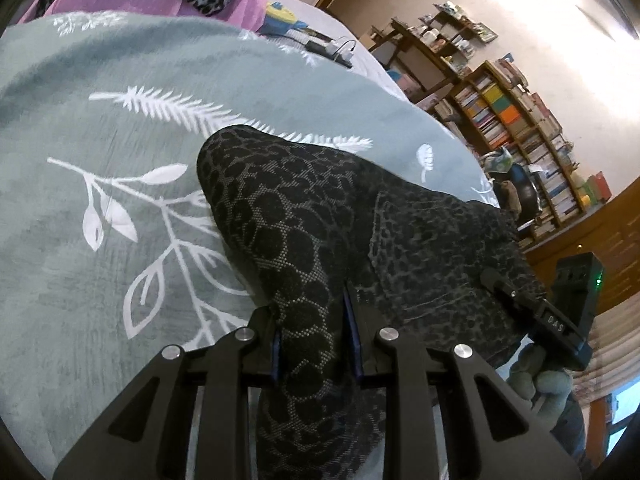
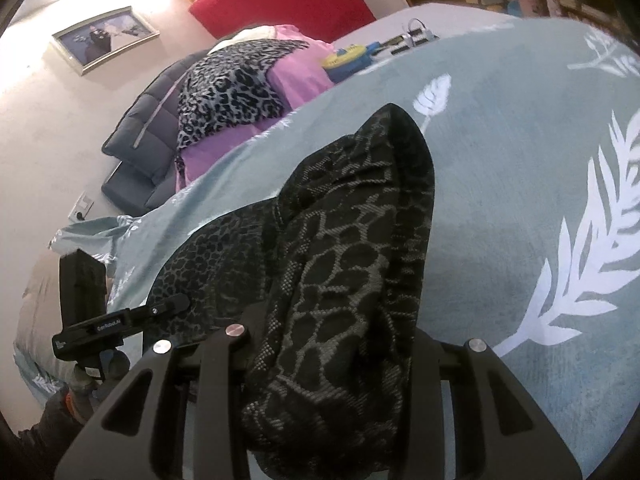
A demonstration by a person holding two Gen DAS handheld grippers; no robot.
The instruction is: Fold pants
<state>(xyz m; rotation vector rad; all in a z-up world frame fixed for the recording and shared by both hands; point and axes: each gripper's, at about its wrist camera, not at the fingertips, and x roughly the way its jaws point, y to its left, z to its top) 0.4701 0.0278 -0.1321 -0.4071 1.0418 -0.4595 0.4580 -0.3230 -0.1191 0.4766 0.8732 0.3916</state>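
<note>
The pants (image 1: 320, 216) are dark, black and grey with an animal-skin pattern, and lie on a grey-green bedspread (image 1: 100, 140) with white leaf prints. My left gripper (image 1: 316, 320) is shut on a bunched fold of the pants, which drapes down between its fingers. My right gripper (image 2: 332, 320) is shut on another thick fold of the pants (image 2: 352, 240), with cloth hanging over its fingers. The right gripper also shows at the right of the left wrist view (image 1: 540, 308), at the pants' far edge. The left gripper shows at the lower left of the right wrist view (image 2: 120, 320).
A pile of pink and leopard-print clothes (image 2: 240, 88) and a dark padded jacket (image 2: 148, 128) lie at the bed's head. A yellow-blue object (image 2: 344, 60) and chargers (image 2: 416, 36) sit on the bed. Bookshelves (image 1: 520, 128) stand beyond the bed.
</note>
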